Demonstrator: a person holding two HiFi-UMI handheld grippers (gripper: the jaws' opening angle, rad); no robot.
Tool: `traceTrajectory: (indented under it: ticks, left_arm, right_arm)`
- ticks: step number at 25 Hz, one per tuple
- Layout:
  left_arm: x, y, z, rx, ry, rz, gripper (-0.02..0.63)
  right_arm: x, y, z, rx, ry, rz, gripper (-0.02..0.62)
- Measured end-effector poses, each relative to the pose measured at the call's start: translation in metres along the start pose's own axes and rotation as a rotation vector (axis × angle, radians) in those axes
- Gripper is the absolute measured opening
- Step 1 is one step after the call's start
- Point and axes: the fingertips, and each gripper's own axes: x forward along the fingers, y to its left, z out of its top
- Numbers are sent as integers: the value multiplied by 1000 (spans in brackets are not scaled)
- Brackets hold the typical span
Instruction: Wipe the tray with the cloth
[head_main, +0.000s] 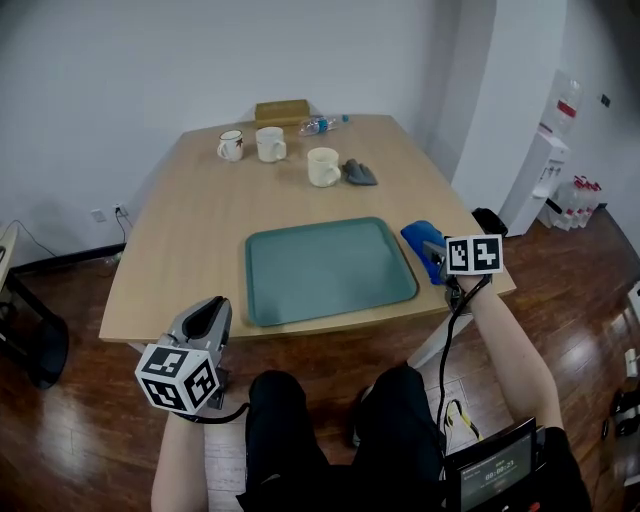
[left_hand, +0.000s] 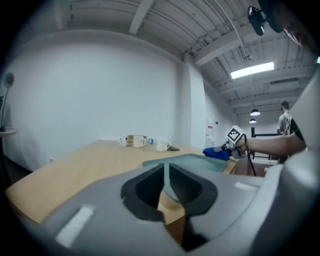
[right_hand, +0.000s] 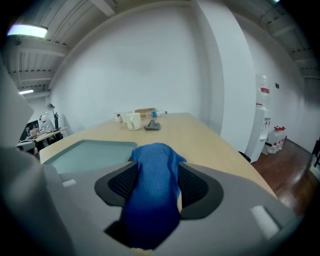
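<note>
A teal tray (head_main: 330, 268) lies flat near the table's front edge, with nothing on it. A blue cloth (head_main: 420, 238) sits bunched on the table at the tray's right rim. My right gripper (head_main: 432, 262) is at the cloth; in the right gripper view its jaws stand wide with the cloth (right_hand: 155, 170) filling the gap between the pads, and the tray (right_hand: 90, 152) lies to the left. My left gripper (head_main: 210, 318) hangs below the table's front left edge. Its jaws (left_hand: 165, 172) are all but together with nothing between them.
At the table's far end stand three mugs (head_main: 231, 146) (head_main: 270, 144) (head_main: 323, 167), a grey rag (head_main: 360, 173), a plastic bottle (head_main: 322, 125) and a brown box (head_main: 282, 111). A water dispenser (head_main: 540, 180) stands to the right. My knees are under the front edge.
</note>
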Motion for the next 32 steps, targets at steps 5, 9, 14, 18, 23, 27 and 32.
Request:
traceTrajectory:
  ticks: [5, 9, 14, 18, 23, 27, 32]
  left_arm:
    - [-6, 0, 14, 24, -51, 30, 35]
    - [-12, -5, 33, 28, -107, 62, 35]
    - [-32, -38, 41, 109, -91, 28, 34]
    - [-82, -75, 8, 28, 48, 6, 26]
    - [-171, -113, -56, -20, 80, 130, 6]
    - [-190, -122, -48, 110, -17, 126, 4]
    - [-210, -138, -41, 183, -74, 72, 5]
  right_arm:
    - [-61, -9, 53, -10, -314, -137, 239]
    - [-135, 14, 79, -55, -553, -170, 89]
    - [-198, 79, 35, -113, -518, -47, 54]
    - [-243, 114, -44, -66, -401, 29, 55]
    - [-295, 130, -116, 118, -445, 119, 9]
    - [-316, 151, -108, 16, -555, 182, 6]
    - [-327, 171, -136, -90, -526, 195, 6]
